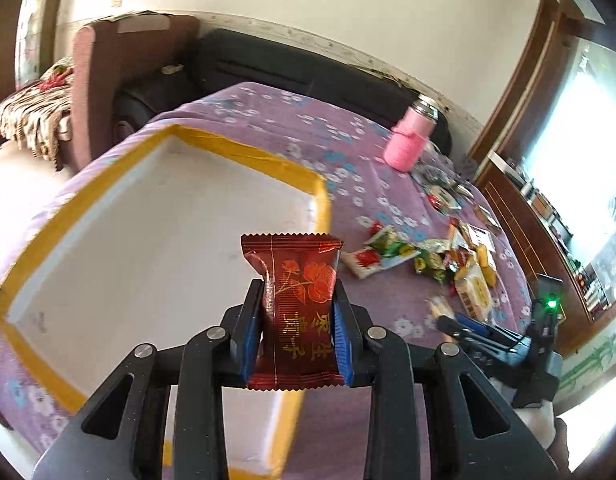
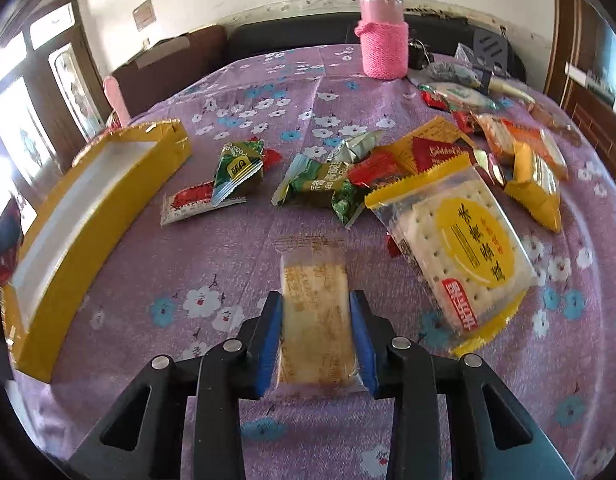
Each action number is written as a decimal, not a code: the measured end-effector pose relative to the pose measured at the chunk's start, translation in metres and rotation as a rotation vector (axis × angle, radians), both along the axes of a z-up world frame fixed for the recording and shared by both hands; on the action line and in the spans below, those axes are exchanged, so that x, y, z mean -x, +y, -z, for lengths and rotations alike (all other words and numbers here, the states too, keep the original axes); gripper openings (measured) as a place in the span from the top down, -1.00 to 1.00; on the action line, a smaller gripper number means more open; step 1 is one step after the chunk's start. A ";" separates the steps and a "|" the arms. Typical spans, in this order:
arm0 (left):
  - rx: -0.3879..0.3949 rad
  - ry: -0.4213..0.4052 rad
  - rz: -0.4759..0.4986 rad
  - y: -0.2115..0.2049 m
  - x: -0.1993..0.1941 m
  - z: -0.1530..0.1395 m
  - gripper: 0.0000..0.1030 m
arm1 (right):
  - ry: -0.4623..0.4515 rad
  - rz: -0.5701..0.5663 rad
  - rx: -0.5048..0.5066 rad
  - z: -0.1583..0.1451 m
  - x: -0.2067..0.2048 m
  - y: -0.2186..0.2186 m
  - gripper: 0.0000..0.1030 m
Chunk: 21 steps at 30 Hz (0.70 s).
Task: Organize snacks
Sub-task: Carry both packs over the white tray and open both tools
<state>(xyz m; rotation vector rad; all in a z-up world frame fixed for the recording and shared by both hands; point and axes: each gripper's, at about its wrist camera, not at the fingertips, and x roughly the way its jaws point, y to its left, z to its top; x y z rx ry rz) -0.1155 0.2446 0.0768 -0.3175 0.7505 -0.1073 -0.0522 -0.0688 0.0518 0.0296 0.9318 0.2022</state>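
Left wrist view: the left gripper [image 1: 299, 312] is clamped on a dark red packet [image 1: 293, 280], its blue pads pressing both sides. The packet bears a gold and red rose and gold Chinese characters, seen upside down and not clearly readable. It hangs above the near corner of the tray [image 1: 243, 152], a shallow white box edged in yellow tape, with nothing lying on the part of its floor that shows. The tray sits on a purple cloth [image 1: 267, 112] printed with white and blue flowers. To the right lies the snack pile [image 1: 440, 256], and beyond it a flask [image 1: 410, 136] in a pink knitted sleeve. The right gripper [image 1: 464, 326] reaches in low at the right edge.

Right wrist view: the right gripper [image 2: 316, 336] has a pale biscuit packet [image 2: 314, 312] between its pads, resting on the cloth [image 2: 147, 264]; the pads sit at its sides, but motion blur hides whether they press. Its print is unreadable. Just right lies a cracker pack [image 2: 456, 240] with a yellow round label of Chinese characters and a red tag. Behind it a yellow-red wrapper [image 2: 436, 152] reads "Golden...". A green packet [image 2: 237, 172] lies over a red-and-white sachet [image 2: 191, 200]. The tray [image 2: 107, 200] stands at left, the flask [image 2: 384, 40] far back.
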 end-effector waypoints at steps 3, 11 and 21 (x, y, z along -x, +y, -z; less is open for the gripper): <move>0.002 0.003 -0.032 0.017 0.006 0.003 0.45 | 0.009 0.016 -0.043 -0.002 0.007 -0.006 0.33; -0.046 0.009 -0.119 0.058 0.011 0.009 0.44 | -0.032 -0.046 -0.178 -0.046 0.025 0.005 0.33; -0.163 0.133 -0.212 0.106 -0.007 0.032 0.44 | 0.061 -0.351 -0.381 -0.085 0.023 0.137 0.34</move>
